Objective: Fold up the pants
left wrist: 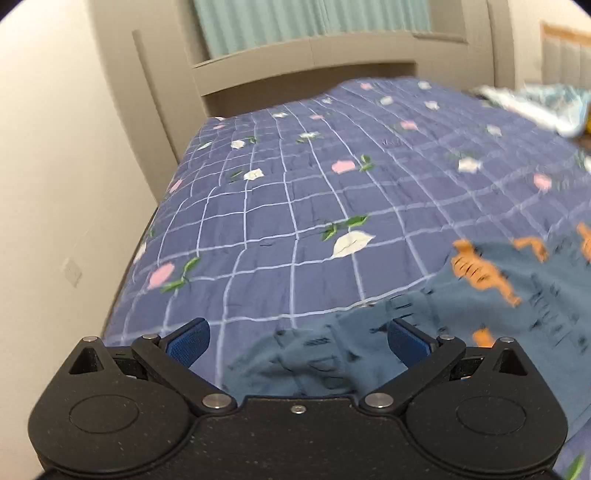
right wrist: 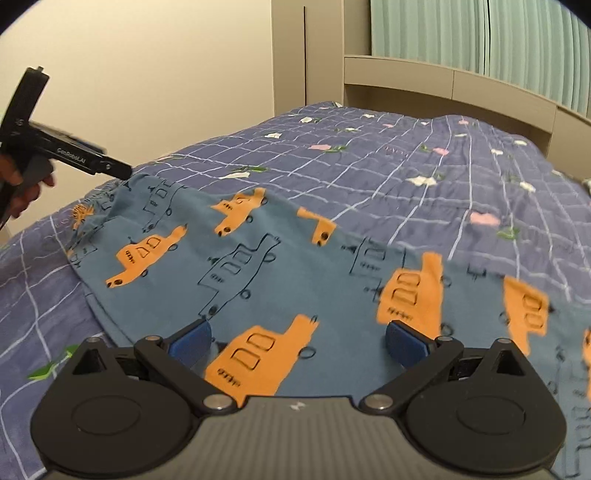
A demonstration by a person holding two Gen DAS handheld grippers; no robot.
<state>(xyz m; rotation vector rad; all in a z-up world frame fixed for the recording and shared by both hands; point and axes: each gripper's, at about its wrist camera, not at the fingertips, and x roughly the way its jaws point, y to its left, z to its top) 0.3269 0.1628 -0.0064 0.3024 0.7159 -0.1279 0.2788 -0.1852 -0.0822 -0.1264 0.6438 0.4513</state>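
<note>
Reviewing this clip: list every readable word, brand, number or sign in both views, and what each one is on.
"GenRobot.AI", as best it reads, small and slightly blurred: white lettering on the left tool, seen in the right wrist view.
The pants carry only orange and outlined vehicle drawings, no text.
Nothing else is readable.

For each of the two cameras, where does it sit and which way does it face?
Left wrist: on the left gripper, open, facing along the bed to the headboard; pants edge below.
Right wrist: on the right gripper, open over the pants; the person's left hand shows.
Shared: pants, quilt, curtain.
</note>
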